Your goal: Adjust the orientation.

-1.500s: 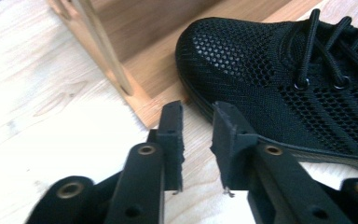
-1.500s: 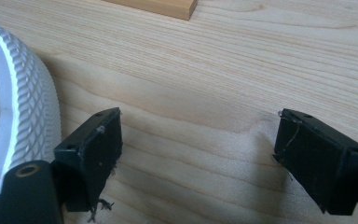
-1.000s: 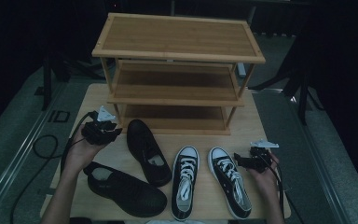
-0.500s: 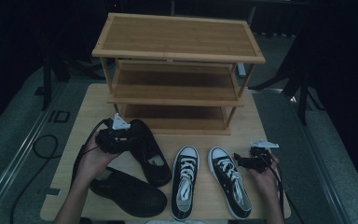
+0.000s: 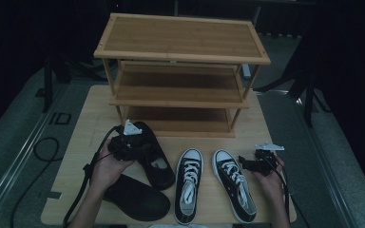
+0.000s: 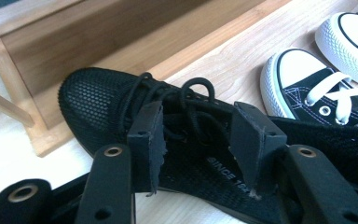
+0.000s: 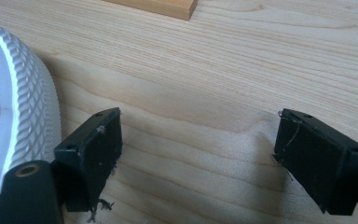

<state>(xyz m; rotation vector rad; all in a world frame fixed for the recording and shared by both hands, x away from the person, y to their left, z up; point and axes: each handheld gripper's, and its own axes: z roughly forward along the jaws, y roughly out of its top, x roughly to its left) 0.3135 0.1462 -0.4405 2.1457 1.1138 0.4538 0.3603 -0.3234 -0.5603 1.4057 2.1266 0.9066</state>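
The left tongs have just been opening and stand wide over the laces of the black mesh shoe, pads not pressing it. That shoe lies centre-left in the high view, its toe near the bamboo rack. The right tongs gape over bare grained worktop, lower right, beside a rubber-toed canvas sneaker.

Open claw, sneaker toe, table
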